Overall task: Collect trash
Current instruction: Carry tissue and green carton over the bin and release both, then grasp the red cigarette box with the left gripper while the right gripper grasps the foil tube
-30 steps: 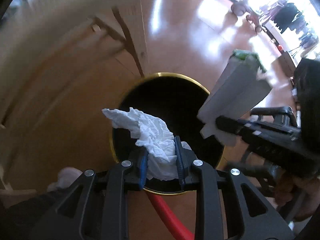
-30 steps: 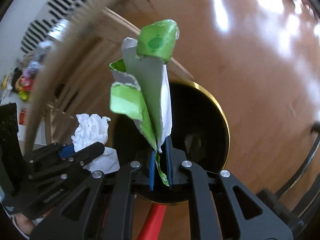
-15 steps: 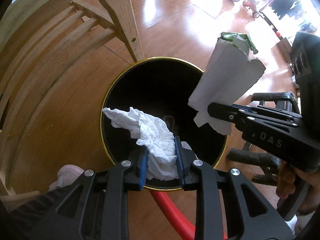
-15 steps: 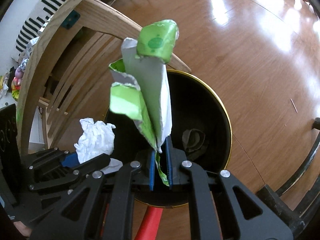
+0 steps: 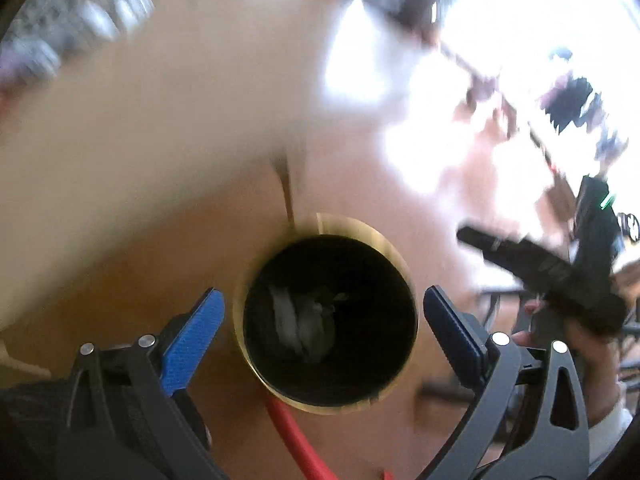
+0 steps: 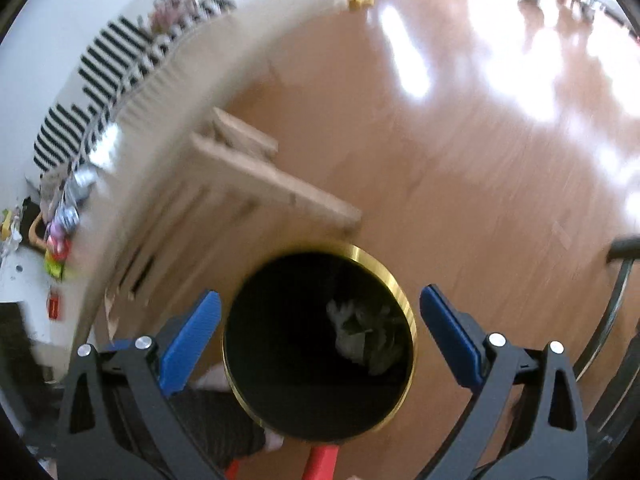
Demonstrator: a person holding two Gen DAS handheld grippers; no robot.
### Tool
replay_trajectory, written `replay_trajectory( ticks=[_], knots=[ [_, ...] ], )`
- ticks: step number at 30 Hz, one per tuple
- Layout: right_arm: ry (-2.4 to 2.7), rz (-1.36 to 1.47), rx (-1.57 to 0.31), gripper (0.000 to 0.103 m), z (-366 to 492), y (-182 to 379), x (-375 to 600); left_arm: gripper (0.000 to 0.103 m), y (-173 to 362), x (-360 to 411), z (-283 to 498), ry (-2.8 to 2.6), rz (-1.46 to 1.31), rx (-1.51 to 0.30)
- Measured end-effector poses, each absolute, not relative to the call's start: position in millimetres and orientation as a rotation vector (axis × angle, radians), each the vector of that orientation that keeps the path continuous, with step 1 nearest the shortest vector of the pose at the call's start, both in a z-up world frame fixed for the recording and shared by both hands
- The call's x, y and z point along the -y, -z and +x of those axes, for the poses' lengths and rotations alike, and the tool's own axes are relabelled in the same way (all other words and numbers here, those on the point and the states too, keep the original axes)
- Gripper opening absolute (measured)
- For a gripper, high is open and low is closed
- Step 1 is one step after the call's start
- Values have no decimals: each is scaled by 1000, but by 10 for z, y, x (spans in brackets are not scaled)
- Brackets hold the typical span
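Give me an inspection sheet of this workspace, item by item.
Surface: glossy wooden floor.
Job's things: black bin with gold rim; crumpled trash lies inside.
Clutter: colourful small items at far left, blurred.
Grippers: left gripper open, empty; right gripper open, empty, both above the bin.
Cables: red tube below the bin's near rim.
Surroundings: wooden chair, striped fabric.
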State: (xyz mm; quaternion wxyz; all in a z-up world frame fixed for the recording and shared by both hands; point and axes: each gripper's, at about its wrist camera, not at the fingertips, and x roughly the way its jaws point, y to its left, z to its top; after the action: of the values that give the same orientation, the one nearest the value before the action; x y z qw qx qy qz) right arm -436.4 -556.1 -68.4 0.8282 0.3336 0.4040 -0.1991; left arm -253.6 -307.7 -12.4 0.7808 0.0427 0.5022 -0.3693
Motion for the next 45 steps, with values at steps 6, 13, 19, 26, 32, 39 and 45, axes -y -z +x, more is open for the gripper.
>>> replay_trajectory(
  ticks=[6,13,19,26,32,39,45],
  knots=[
    [401,593,-751,96,-3985,278,5392,97,-636,2084,-2134,544,31,-867],
    [188,407,-747,96,-2993,25,4528,97,-607,667,-1382,114,-59,-887],
    [60,327,-730,96,-2118,-237,4080,97,-399,50,-843,-72,-135,-963],
    [32,259,-785,96,-1229,-172,4029,97,-158,-25,-394,-123,-119,-1000],
    [67,239,-795,96,-474,-161,4118,97,-10,-88,-182,-166,-86,-998],
    [64,190,-892,96,445,45,3923,97,71,-166,-74,-157,-56,-1006],
    [119,116,-925,28,603,200,3860,86,69,-282,-56,-185,-76,-979]
  ],
)
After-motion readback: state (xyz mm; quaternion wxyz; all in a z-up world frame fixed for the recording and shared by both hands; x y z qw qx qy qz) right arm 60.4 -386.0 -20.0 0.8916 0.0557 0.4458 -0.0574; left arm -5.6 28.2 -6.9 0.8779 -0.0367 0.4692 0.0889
